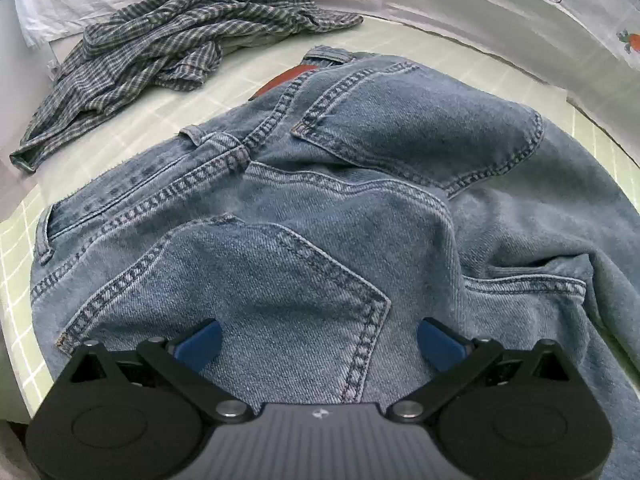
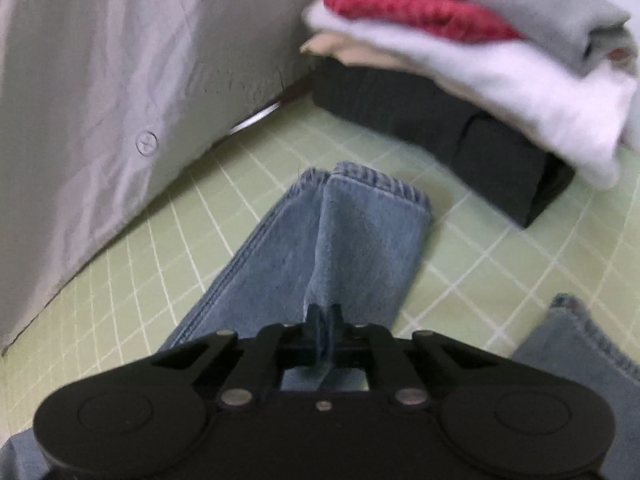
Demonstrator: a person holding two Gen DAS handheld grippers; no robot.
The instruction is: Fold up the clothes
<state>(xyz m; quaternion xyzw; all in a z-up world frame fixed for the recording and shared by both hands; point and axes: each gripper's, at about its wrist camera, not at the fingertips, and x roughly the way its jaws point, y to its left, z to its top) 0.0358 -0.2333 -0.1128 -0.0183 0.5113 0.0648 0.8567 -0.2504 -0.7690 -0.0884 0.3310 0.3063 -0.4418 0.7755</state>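
Left tool point(image 1: 318, 344) spread wide over jeans point(image 1: 320, 208) w/ pockets up; right tool point(image 2: 325, 320) clamped on a denim fold, green gridded surface point(image 2: 500, 264).

- Green gridded mat point(image 1: 132, 128) under everything.
- Blue jeans point(image 1: 320, 208) spread across mat.
- Beyond jeans: crumpled checked shirt point(image 1: 168, 52).
- Near jeans' hem: folded clothes stack point(image 2: 472, 80).

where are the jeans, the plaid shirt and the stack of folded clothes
jeans point(image 1: 280, 280), left wrist view, on the near back pocket
plaid shirt point(image 1: 168, 52), left wrist view, on the crumpled middle
stack of folded clothes point(image 2: 500, 76), right wrist view, on the white layer
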